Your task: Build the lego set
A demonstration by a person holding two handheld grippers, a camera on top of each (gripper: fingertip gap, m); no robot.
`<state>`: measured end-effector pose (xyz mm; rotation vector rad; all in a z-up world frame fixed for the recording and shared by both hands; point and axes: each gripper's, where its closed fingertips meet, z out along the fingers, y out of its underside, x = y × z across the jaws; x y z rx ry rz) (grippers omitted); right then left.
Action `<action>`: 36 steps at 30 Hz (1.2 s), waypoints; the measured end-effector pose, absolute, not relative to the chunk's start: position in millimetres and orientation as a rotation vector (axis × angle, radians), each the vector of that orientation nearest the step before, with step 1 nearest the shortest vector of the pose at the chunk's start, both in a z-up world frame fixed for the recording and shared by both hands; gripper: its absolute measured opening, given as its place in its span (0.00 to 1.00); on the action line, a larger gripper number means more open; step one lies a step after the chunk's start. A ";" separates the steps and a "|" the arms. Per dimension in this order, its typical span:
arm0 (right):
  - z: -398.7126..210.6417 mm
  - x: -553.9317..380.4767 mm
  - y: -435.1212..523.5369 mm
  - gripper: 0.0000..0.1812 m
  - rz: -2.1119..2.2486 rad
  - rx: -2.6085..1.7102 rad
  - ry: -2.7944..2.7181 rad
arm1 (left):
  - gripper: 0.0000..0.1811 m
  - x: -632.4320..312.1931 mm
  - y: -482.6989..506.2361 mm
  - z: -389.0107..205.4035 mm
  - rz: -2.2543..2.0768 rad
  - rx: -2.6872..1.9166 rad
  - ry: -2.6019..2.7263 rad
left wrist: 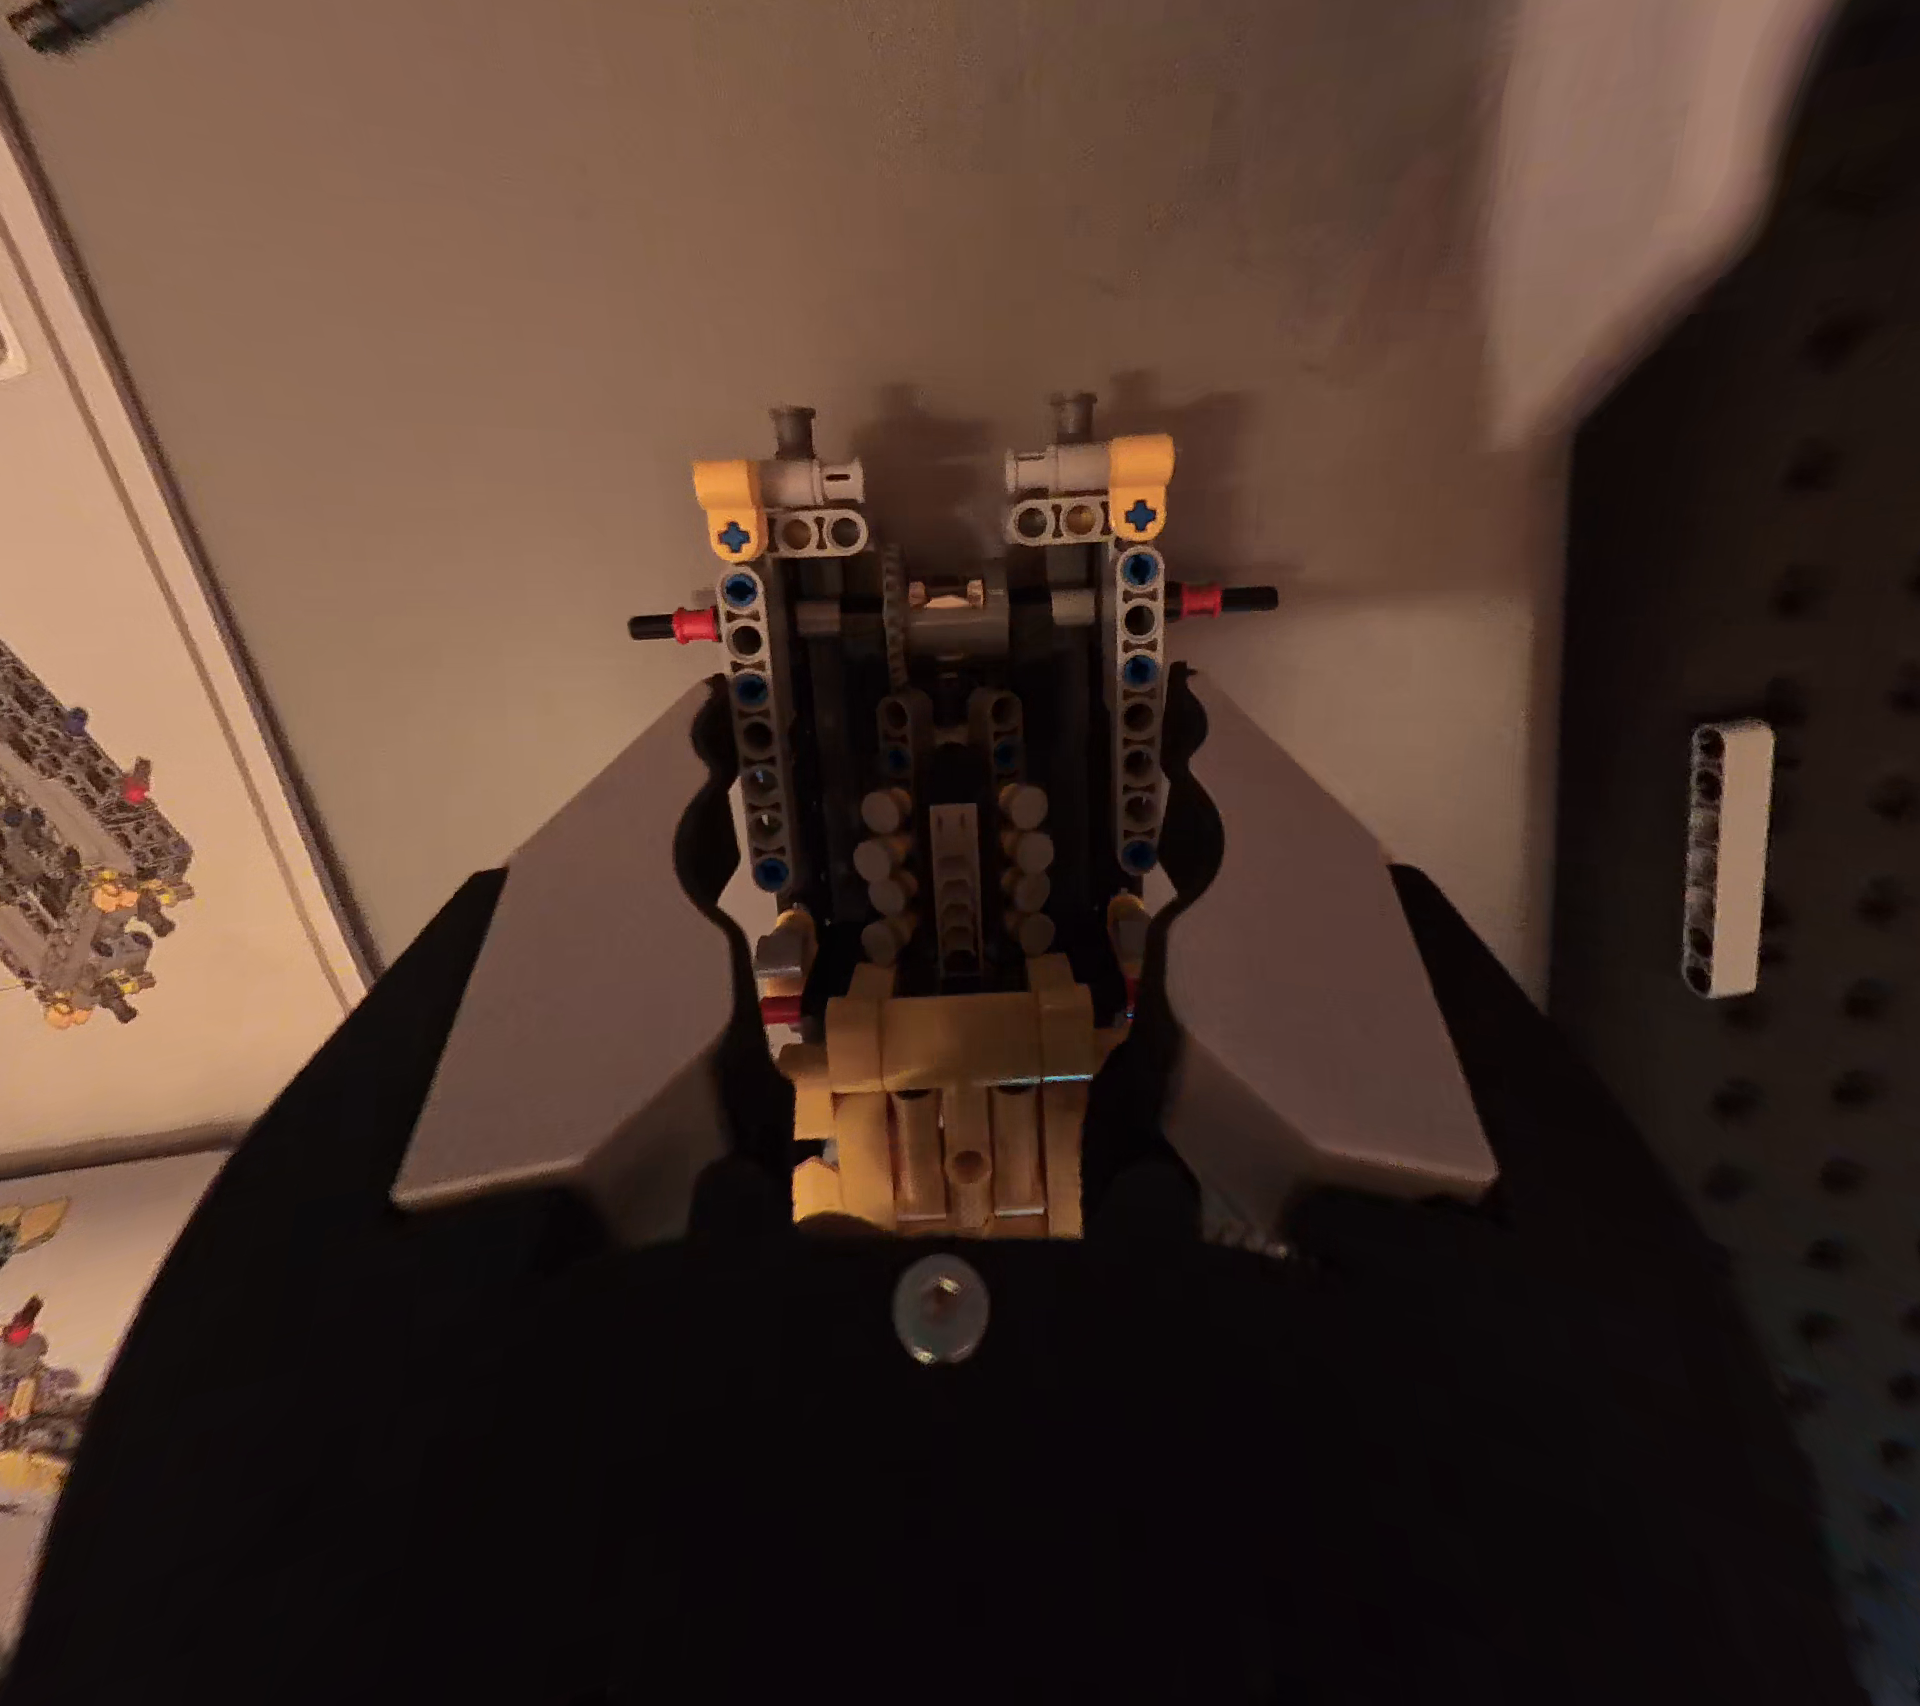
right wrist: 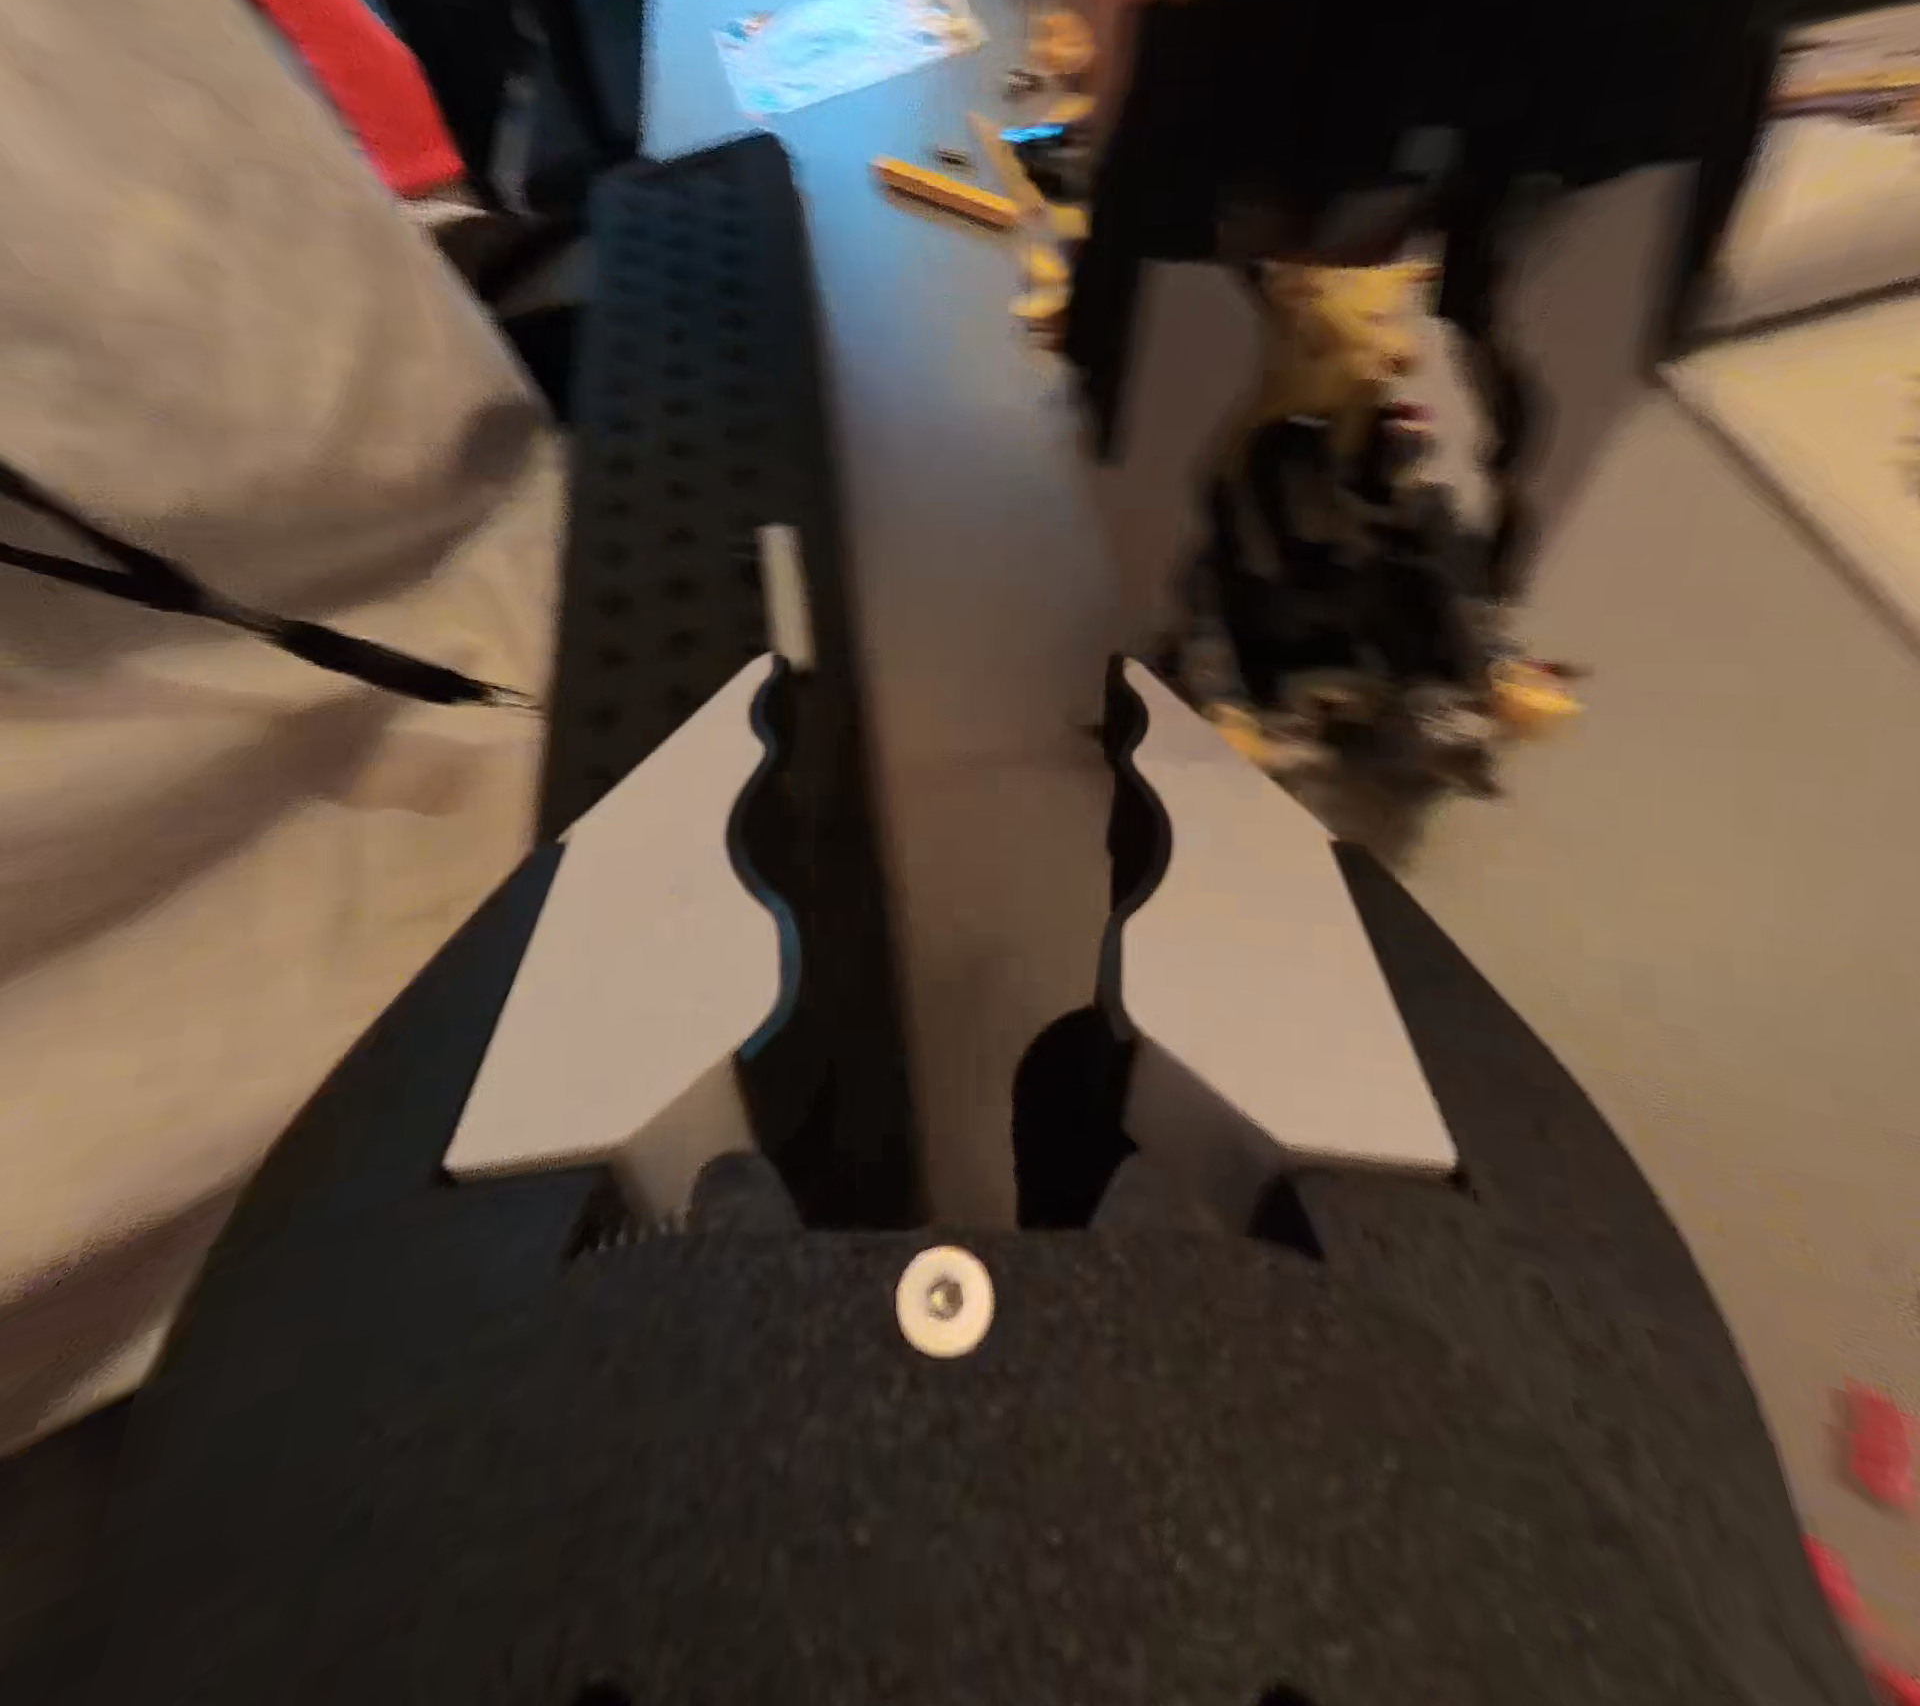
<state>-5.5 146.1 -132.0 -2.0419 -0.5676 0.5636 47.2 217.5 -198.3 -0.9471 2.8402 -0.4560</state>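
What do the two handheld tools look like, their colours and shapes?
Both match. The left tool and the right tool each have a rough black body that widens toward the camera, with a round silver screw at its centre. Each carries two pale grey wedge-shaped fingers lined inside with wavy black pads.

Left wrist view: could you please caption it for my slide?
Left gripper shut on a partly built lego model above the table.
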 end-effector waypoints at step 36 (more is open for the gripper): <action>-106.8 -49.1 213.6 0.04 -0.052 -1.874 -0.394 | 0.23 -64.6 217.6 -97.8 -1.923 -1.471 1.797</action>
